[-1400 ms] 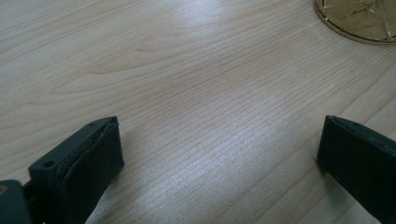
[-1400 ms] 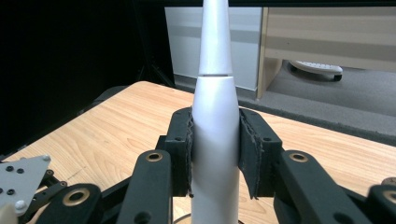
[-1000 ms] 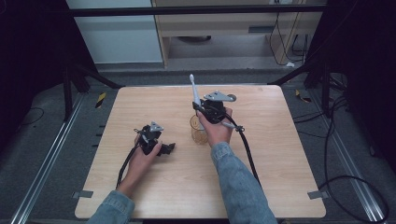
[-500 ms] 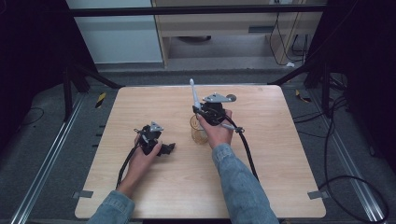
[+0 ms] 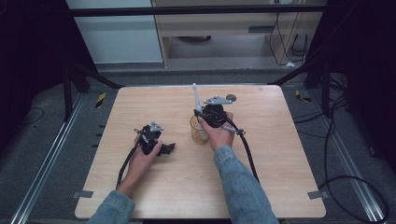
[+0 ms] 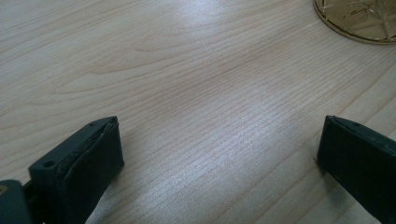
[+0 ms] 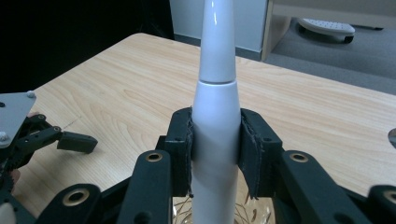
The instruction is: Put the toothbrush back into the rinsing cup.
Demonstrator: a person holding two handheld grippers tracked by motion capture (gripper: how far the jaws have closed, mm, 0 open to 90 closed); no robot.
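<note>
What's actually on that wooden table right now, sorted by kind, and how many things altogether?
Hand-held grippers: 2, left gripper and right gripper
White electric toothbrush: 1
Clear amber glass cup: 1
Small dark round object: 1
Total: 5

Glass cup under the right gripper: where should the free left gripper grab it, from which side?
Judging by its pose, take the glass cup low on its wall, level, from the left gripper's side. It stands upright, and above it the right gripper holds the white electric toothbrush, so the top is blocked. The left gripper's jaws stand open.
</note>
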